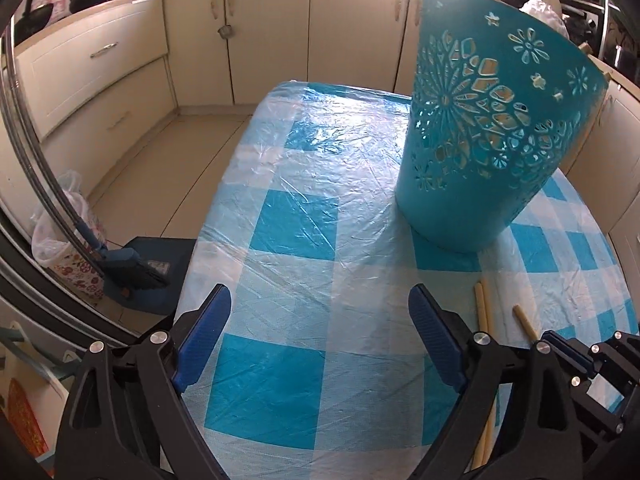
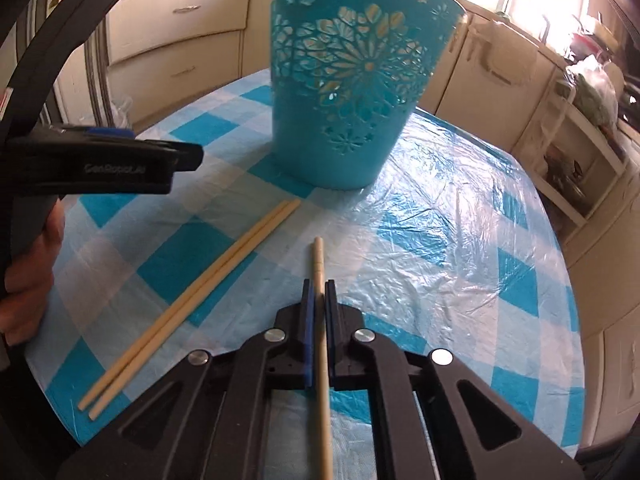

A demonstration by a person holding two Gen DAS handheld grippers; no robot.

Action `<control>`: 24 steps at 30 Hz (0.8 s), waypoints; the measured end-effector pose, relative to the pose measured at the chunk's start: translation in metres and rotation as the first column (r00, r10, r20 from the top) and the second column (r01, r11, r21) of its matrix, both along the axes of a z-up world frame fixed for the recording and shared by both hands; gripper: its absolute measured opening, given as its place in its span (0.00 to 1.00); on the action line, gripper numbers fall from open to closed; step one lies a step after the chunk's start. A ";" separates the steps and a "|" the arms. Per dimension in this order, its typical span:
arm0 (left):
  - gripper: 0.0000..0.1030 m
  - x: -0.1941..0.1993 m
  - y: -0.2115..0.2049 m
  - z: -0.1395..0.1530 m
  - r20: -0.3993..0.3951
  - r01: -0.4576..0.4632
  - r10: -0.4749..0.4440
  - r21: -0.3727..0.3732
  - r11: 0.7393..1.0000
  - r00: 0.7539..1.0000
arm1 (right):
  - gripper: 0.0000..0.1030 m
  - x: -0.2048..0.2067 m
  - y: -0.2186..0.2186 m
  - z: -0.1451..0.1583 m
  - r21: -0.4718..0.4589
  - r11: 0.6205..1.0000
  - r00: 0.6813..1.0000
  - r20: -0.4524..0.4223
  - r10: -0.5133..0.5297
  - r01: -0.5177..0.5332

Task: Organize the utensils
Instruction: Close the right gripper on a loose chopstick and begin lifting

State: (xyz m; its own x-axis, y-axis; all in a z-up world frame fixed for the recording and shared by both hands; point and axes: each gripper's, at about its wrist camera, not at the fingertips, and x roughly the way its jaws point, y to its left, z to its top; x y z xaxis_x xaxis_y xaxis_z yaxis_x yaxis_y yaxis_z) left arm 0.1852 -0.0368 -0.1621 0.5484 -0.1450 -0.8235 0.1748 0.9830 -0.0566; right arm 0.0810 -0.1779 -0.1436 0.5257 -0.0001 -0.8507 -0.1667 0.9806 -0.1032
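the teal cut-out basket point(image 2: 352, 92) stands upright on the desk point(image 2: 460, 240), which is covered in a blue-and-white checked plastic sheet; it serves as the landmark here. on the near side of the basket, the right gripper point(image 2: 319, 286) has its jaws pressed together on a single wooden chopstick point(image 2: 318, 260), whose free end points toward the basket and stops short of its base. to the left of that chopstick, a pair of chopsticks point(image 2: 192, 304) lies flat on the desk, side by side and touching, with its far end near the basket's foot but apart from it. the left gripper point(image 1: 320, 304) hovers over bare checked sheet to the left of the basket, jaws spread wide with nothing between them. in the right wrist view a hand point(image 2: 28, 276) grips the left tool's handle. cream cabinets point(image 1: 260, 28) run behind the basket, and a dustpan and brush point(image 1: 136, 272) sit on the floor beyond the desk's left edge.
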 end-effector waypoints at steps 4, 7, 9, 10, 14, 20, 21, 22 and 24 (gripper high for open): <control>0.84 -0.003 -0.007 0.002 0.012 0.023 -0.023 0.026 0.999 1.000 | 0.06 0.002 -0.011 0.002 0.043 0.998 0.999 -0.037 -0.036 0.038; 0.84 -0.004 -0.011 0.002 0.009 0.032 -0.033 0.036 0.999 0.999 | 0.06 -0.001 -0.006 0.003 0.021 1.000 0.999 -0.044 -0.010 0.011; 0.84 -0.003 -0.009 0.001 0.004 0.031 -0.031 0.032 0.999 1.000 | 0.06 -0.002 -0.009 0.004 0.075 0.997 0.998 -0.063 -0.005 0.010; 0.84 -0.003 -0.008 0.001 0.002 0.028 -0.028 0.028 0.999 1.000 | 0.06 -0.002 -0.012 0.004 0.099 0.995 0.998 -0.067 -0.018 0.024; 0.84 -0.001 -0.005 0.000 -0.004 0.018 -0.018 0.014 1.000 1.000 | 0.06 -0.001 -0.022 0.003 0.127 0.989 0.995 -0.080 -0.062 0.072; 0.85 -0.001 -0.007 -0.001 -0.004 0.024 -0.024 0.022 0.999 1.000 | 0.06 -0.001 -0.017 0.005 0.088 0.995 0.995 -0.087 -0.039 0.046; 0.85 -0.002 -0.007 -0.001 -0.003 0.026 -0.026 0.025 0.999 1.000 | 0.06 -0.001 -0.017 0.005 0.089 0.995 0.996 -0.087 -0.036 0.044; 0.85 -0.002 -0.008 -0.001 -0.002 0.030 -0.030 0.029 0.999 1.000 | 0.06 -0.001 -0.017 0.005 0.089 0.995 0.996 -0.086 -0.032 0.040; 0.85 -0.003 -0.010 -0.001 0.000 0.035 -0.035 0.034 0.999 0.999 | 0.06 -0.001 -0.014 0.004 0.085 0.996 0.996 -0.085 -0.024 0.031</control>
State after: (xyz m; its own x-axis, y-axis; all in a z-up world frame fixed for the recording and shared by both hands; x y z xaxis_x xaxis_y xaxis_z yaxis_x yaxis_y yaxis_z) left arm 0.1820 -0.0469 -0.1628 0.5438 -0.1359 -0.8281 0.2089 0.9777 -0.0233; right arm 0.0798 -0.1915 -0.1401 0.4535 0.0614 -0.8891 -0.1439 0.9896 -0.0050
